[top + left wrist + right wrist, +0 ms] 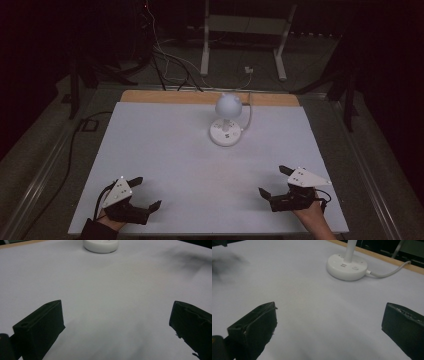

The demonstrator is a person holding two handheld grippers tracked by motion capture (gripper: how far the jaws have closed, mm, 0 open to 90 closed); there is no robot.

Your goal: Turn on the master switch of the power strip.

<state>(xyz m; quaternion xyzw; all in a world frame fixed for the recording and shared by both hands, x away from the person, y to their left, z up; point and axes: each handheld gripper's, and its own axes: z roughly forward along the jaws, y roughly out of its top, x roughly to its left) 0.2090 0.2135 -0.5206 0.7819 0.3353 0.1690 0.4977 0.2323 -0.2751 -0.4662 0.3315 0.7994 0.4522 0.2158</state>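
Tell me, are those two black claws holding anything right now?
Nothing is held. The left claw and right claw both gape open over the bare white table, apart from the small white round-based lamp.

Your left gripper (146, 192) and right gripper (275, 181) hover low and well apart, jaws spread wide, both empty.

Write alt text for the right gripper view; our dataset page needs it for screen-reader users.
A white desk lamp's round base, with its stem rising out of frame and a white cable trailing right, stands on a pale table. The right gripper has its two black fingers wide apart in the foreground, holding nothing.
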